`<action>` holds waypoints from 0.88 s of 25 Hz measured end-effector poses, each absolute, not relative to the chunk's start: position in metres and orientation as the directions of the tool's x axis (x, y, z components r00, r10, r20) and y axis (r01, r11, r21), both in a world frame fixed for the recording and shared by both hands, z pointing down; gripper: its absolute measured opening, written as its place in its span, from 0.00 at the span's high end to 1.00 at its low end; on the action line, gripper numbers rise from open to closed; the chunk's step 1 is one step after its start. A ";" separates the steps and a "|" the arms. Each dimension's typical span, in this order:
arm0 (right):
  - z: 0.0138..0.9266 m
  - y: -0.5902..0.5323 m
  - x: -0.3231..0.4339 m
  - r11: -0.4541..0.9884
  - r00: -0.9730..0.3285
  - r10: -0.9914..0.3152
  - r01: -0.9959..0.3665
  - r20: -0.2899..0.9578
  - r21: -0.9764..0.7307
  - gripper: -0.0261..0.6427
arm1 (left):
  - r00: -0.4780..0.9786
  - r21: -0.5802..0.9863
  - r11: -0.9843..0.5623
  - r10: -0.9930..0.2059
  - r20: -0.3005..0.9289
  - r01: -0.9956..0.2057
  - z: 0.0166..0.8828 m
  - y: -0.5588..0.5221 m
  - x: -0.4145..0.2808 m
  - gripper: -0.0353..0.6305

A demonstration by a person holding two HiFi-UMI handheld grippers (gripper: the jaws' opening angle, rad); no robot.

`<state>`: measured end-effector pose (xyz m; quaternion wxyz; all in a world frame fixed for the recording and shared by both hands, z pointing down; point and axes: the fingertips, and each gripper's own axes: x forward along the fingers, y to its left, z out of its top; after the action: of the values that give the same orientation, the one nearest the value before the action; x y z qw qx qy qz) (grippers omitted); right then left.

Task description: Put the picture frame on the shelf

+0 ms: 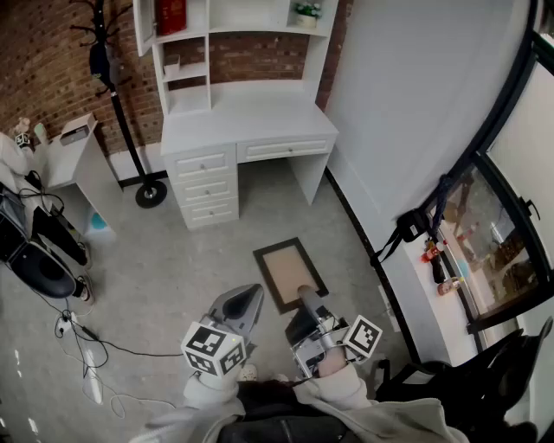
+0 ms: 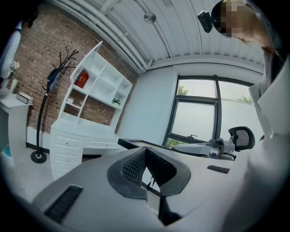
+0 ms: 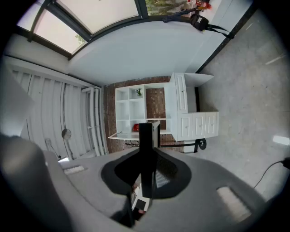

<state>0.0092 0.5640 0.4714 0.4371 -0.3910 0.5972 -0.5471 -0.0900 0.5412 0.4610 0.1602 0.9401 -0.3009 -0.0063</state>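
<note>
The picture frame, dark-rimmed with a tan centre, hangs level above the grey floor in the head view. My right gripper is shut on its near edge. In the right gripper view the frame shows edge-on as a dark bar between the jaws of the right gripper. My left gripper is beside it on the left, shut and empty, and its pads meet. The white desk with a shelf unit stands against the brick wall ahead, well beyond the frame.
A red object and a small plant sit in the shelf unit. A black coat stand and a white side table are to its left. Cables lie on the floor at left. A window sill with bottles runs along the right.
</note>
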 end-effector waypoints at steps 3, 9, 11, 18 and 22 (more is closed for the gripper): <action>0.465 0.570 0.013 0.110 -0.327 -0.939 -0.005 -0.102 -0.994 0.89 | 0.811 0.304 -0.762 -0.582 0.065 -0.571 0.454 0.549 -0.088 0.94; 0.463 0.584 0.008 0.108 -0.331 -0.937 0.018 -0.108 -0.994 0.89 | 0.803 0.311 -0.754 -0.593 0.053 -0.578 0.452 0.563 -0.092 0.94; 0.460 0.587 0.007 0.117 -0.329 -0.938 0.011 -0.114 -0.993 0.89 | 0.805 0.309 -0.756 -0.591 0.054 -0.577 0.451 0.565 -0.093 0.94; 0.451 0.582 0.001 0.150 -0.278 -0.950 -0.008 -0.141 -0.989 0.89 | 0.817 0.304 -0.774 -0.575 0.031 -0.556 0.445 0.560 -0.104 0.94; 0.450 0.573 -0.010 0.160 -0.255 -0.955 -0.020 -0.149 -0.987 0.89 | 0.828 0.290 -0.788 -0.561 0.025 -0.542 0.444 0.551 -0.113 0.94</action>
<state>-0.0104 0.5726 0.4502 0.4596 -0.4016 0.6071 -0.5088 -0.1131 0.5509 0.4441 0.1439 0.9451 -0.2918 -0.0314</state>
